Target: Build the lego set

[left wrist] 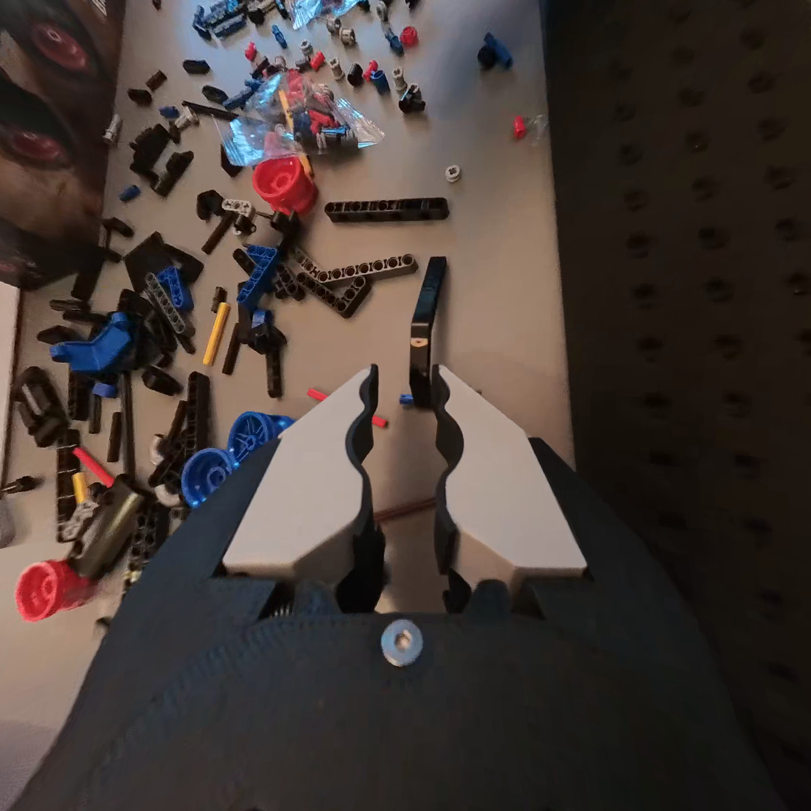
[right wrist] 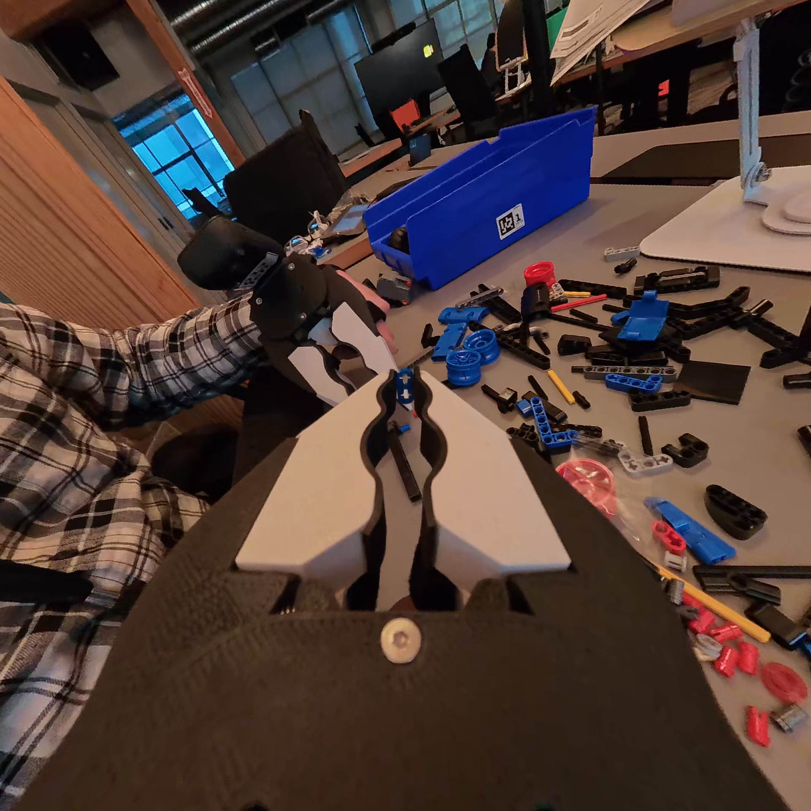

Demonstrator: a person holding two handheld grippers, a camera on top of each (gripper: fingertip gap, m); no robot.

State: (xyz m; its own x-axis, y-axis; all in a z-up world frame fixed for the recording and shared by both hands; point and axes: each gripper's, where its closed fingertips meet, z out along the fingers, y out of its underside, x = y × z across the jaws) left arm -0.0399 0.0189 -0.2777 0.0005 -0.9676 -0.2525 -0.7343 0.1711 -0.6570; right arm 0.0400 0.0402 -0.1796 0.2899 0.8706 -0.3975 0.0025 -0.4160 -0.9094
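My left gripper [left wrist: 404,371] is open and empty, hovering just above the near end of a black beam [left wrist: 428,324] that lies on the grey table [left wrist: 496,272]. A small blue pin [left wrist: 406,398] sits at that end. My right gripper [right wrist: 403,374] is shut on a small blue connector [right wrist: 404,386], held above the same black beam [right wrist: 403,465]. The left gripper [right wrist: 357,377] also shows in the right wrist view, just left of the right fingertips, with its jaws apart.
Loose black, blue and red parts cover the table, with blue wheels [right wrist: 471,355], red hubs [left wrist: 285,182] and plastic bags of parts [left wrist: 303,118]. A blue bin [right wrist: 482,210] and a white stand base [right wrist: 724,228] stand behind. The table edge [left wrist: 559,307] runs close on the right. Spacing between my two grippers at the tips: around 12 cm.
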